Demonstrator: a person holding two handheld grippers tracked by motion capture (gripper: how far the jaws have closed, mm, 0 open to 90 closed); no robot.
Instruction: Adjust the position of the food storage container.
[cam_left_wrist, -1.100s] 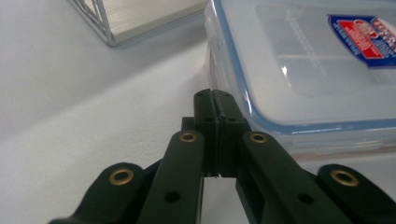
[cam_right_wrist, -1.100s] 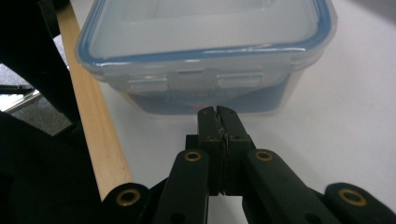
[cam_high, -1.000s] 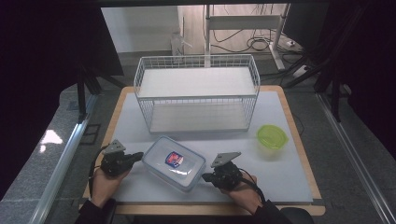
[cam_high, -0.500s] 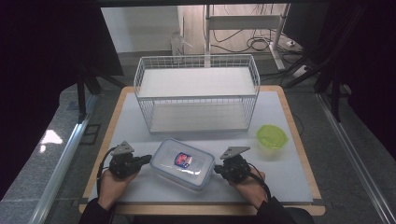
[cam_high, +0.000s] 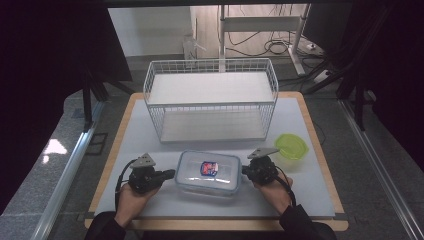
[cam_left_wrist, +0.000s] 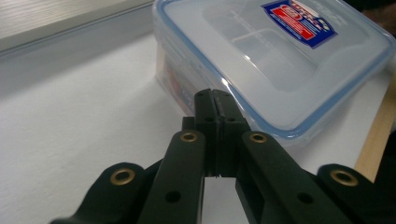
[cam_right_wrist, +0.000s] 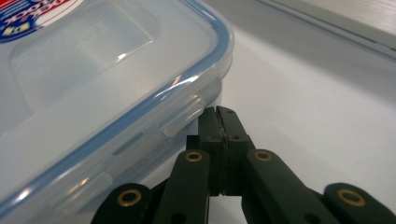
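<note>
The clear lidded container (cam_high: 209, 173) is sitting on the white mat (cam_high: 310, 125) near the table's front edge, in front of the white wire rack (cam_high: 210, 102). The left gripper (cam_high: 169, 174) is pressing against its left end with jaws closed together, and the right gripper (cam_high: 245, 171) is pressing likewise against its right end, beside a lid clip (cam_right_wrist: 184, 119). A green lid (cam_high: 291, 146) is lying just beyond the right gripper.

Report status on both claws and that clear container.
Left claw shut, right claw shut, flanking the ends of the container. Container flat on table, lid on. Nothing in the way.
</note>
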